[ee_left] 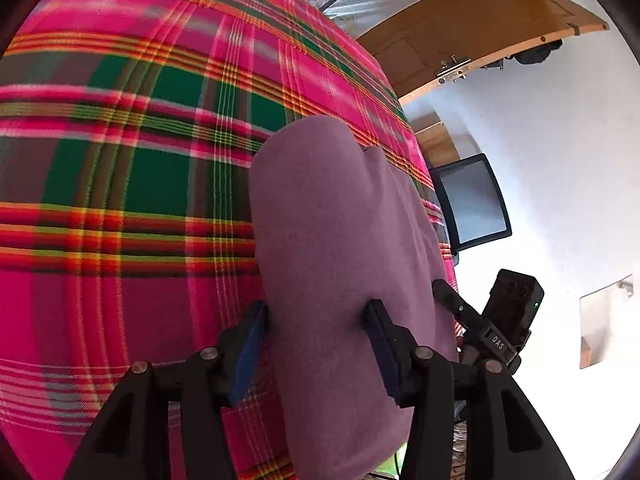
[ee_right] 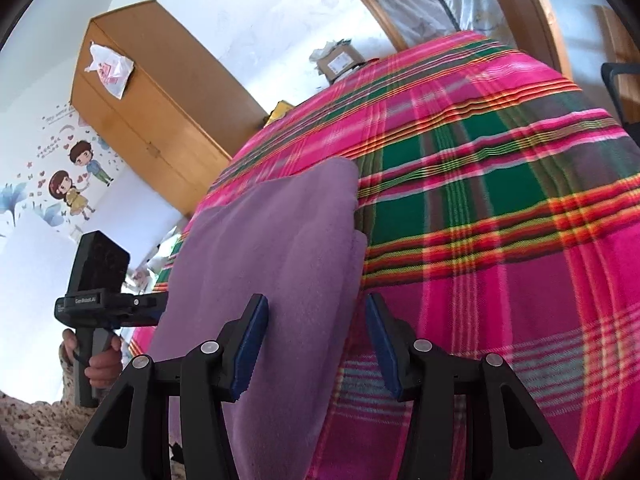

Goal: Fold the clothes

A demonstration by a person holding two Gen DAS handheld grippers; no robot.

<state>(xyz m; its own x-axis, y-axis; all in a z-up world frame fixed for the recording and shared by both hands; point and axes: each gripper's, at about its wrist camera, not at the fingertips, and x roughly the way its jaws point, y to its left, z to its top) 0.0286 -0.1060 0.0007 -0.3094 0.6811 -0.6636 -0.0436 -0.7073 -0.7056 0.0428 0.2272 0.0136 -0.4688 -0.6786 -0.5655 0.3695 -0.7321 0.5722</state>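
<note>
Pink and green plaid blanket (ee_left: pixel 120 200) covers the bed; on its edge lies a folded purple cloth (ee_left: pixel 332 240). Left gripper (ee_left: pixel 316 344) and right gripper (ee_right: pixel 312 344) straddle it, jaws released, wide apart.

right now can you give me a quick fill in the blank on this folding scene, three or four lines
1. The folded garment between the jaws is ____ in colour.
2. It lies on a pink and green ____ blanket.
3. The jaws of the left gripper stand ____, its pads clear of the cloth's top.
4. The tall cabinet by the wall is made of ____.

Missing words: purple; plaid; open; wood
</note>
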